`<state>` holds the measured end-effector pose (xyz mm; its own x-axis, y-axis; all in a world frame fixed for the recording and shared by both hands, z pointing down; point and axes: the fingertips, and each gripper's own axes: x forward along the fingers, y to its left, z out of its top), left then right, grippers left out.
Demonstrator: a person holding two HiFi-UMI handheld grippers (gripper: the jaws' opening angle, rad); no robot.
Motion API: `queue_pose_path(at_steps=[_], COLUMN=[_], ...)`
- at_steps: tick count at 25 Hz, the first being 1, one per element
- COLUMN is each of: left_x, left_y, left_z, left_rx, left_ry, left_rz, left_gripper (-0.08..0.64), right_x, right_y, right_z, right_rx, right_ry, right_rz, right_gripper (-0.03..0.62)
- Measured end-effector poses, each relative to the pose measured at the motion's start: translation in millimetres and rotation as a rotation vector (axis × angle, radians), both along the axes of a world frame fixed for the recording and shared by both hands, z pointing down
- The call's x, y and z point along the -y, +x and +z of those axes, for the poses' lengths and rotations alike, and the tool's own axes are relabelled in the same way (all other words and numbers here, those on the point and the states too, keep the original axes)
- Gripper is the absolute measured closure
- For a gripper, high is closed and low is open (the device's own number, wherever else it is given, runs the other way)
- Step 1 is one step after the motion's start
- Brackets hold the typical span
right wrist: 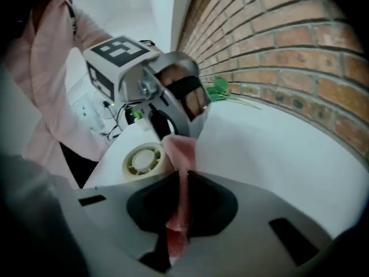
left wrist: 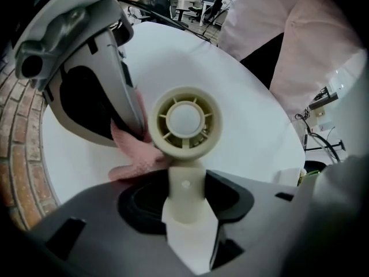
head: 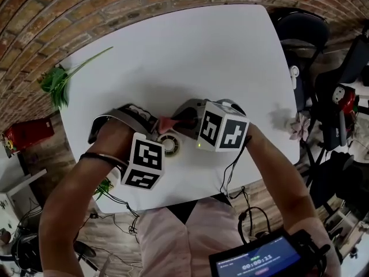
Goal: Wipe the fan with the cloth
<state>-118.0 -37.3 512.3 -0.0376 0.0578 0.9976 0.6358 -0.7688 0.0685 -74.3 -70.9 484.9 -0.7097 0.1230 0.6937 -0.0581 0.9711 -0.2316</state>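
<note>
Closest in, the left gripper view is showing the left gripper (left wrist: 185, 203) pinching the cream stem of the fan (left wrist: 185, 122). Its jaws are sitting partway closed around the stem, and the round grille head is sticking out just past them. The right gripper view is giving the other half: the right gripper (right wrist: 180, 201) is squeezing the pink cloth (right wrist: 180, 154) between nearly touching jaws. The cloth's free end is reaching up right beside the fan head. Only the left gripper view is showing the cloth wedged between the fan head and one of the right gripper's fingers.

The head view is hiding both sets of jaws under the marker cubes (head: 222, 130). It is showing where the fan is, though: over the front part of the white table (head: 190, 56), between the two grippers. Farther back, a green sprig (head: 57, 82) is lying at the table's left edge. The brick wall (right wrist: 288, 56) is running along behind it all.
</note>
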Motion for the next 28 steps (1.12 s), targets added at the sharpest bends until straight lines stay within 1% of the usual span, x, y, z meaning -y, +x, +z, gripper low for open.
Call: queue_pose_path(at_steps=[2,4,6,8,12,21,25,28], left_x=[0,0,0,2,2,3,4,4], left_y=[0,-1,-1,-1,-1,-1,0,-1], left_z=[0,-1,-1,-2,-1,0,1,0], left_rx=[-0.002,-0.004,-0.004,-0.006,-0.009,0.003,0.006,0.000], left_ry=[-0.001,-0.001,0.001,0.004,0.007,0.012,0.023,0.023], left_rz=[0.009,0.015,0.015,0.016,0.020,0.010,0.000,-0.031], left_gripper=[0.364,0.364,0.364,0.363,0.364,0.364,0.364,0.364], right_x=[-7,-8,-6,-6,-12,-28,-32,-39], right_y=[-6,-9,-12,-15,-13,5,13,19], right_z=[-1,-3,-6,-6,0,4,4,5], right_rx=[0.028,0.049,0.066,0.063,0.026,-0.051,-0.072,-0.079], right_ry=[0.052,0.121,0.193,0.256,0.324,0.444,0.446,0.436], right_rz=[-0.122,-0.222,-0.299,-0.371,-0.491,-0.596,-0.584,-0.559], right_gripper=[0.563,0.563,0.563,0.563,0.565,0.565,0.565,0.565])
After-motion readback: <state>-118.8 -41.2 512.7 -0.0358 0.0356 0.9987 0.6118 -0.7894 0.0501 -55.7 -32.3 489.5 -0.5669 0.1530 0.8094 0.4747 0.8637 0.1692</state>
